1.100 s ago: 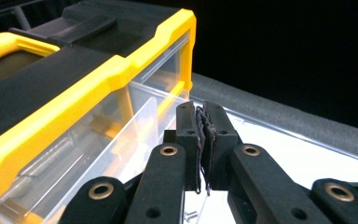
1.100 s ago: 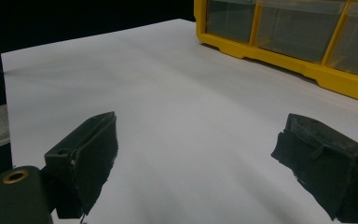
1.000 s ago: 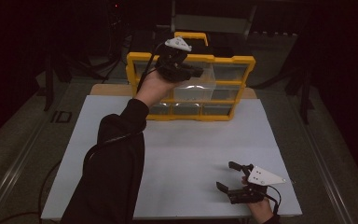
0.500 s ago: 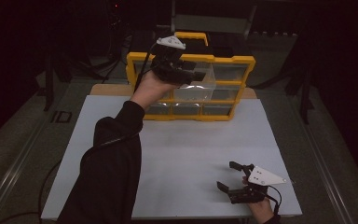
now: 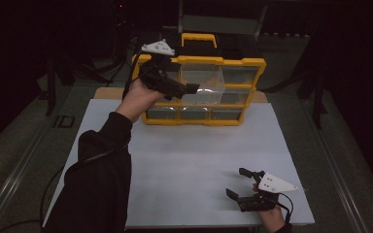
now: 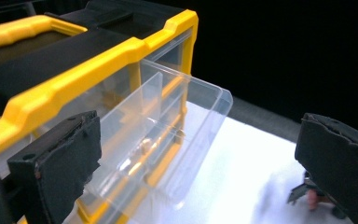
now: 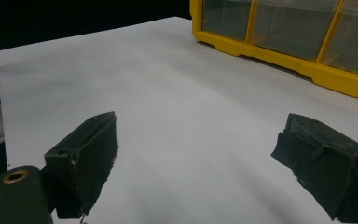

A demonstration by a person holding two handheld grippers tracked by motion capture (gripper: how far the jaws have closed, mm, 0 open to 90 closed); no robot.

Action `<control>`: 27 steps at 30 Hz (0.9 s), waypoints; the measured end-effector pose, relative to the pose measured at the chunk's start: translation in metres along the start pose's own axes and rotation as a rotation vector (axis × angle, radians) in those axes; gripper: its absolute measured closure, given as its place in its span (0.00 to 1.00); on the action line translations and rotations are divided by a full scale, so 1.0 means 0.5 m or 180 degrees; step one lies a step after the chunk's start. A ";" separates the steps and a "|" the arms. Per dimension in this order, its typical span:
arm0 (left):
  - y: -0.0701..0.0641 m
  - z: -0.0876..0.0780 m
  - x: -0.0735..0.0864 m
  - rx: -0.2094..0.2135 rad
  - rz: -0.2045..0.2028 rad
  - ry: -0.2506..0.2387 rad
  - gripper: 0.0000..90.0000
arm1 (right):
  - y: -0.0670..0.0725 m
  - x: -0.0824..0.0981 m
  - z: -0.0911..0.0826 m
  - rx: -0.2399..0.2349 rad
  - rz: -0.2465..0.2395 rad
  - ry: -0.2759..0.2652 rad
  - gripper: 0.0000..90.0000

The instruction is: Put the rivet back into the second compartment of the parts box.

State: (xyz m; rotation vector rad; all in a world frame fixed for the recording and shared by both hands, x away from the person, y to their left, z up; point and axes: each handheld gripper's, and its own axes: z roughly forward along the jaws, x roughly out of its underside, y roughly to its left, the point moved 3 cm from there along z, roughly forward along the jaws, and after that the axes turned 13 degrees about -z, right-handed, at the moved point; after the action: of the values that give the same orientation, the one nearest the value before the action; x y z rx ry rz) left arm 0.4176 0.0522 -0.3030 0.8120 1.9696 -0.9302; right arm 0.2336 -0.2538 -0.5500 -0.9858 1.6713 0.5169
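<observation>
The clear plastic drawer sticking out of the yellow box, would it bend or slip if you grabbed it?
The clear plastic drawer looks thin-walled, so probably light and slightly bendy. Its glossy sides might slip between pads. Pulled far out of the yellow organiser box, it may tip.

In front of me lies a white table top (image 5: pixel 194 160). Around it the room is dark, with a grey floor (image 5: pixel 24 141) on the sides.

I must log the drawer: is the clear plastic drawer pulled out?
Pulled out: the clear plastic drawer juts forward from the yellow organizer cabinet.
</observation>
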 end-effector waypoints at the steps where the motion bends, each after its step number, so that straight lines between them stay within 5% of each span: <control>1: 0.002 -0.005 0.006 0.0015 -0.0008 -0.0013 0.00 | 0.000 0.000 0.000 0.0000 -0.0001 -0.0001 0.12; 13: 0.019 -0.066 0.084 -0.0066 -0.0022 -0.0118 0.00 | -0.001 0.001 0.001 0.0007 -0.0006 0.0012 0.12; 23: 0.004 -0.116 0.167 -0.0119 0.0093 -0.0180 0.00 | 0.001 -0.001 0.001 0.0011 -0.0014 0.0019 0.12; 27: 0.006 -0.139 0.194 -0.0100 0.0043 -0.0246 0.00 | 0.002 0.000 0.004 0.0003 -0.0017 0.0039 0.12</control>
State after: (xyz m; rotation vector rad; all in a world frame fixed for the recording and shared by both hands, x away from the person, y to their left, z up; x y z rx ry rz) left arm 0.3470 0.1310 -0.3577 0.7600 1.9052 -0.9074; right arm 0.2337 -0.2517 -0.5509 -0.9944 1.6791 0.5075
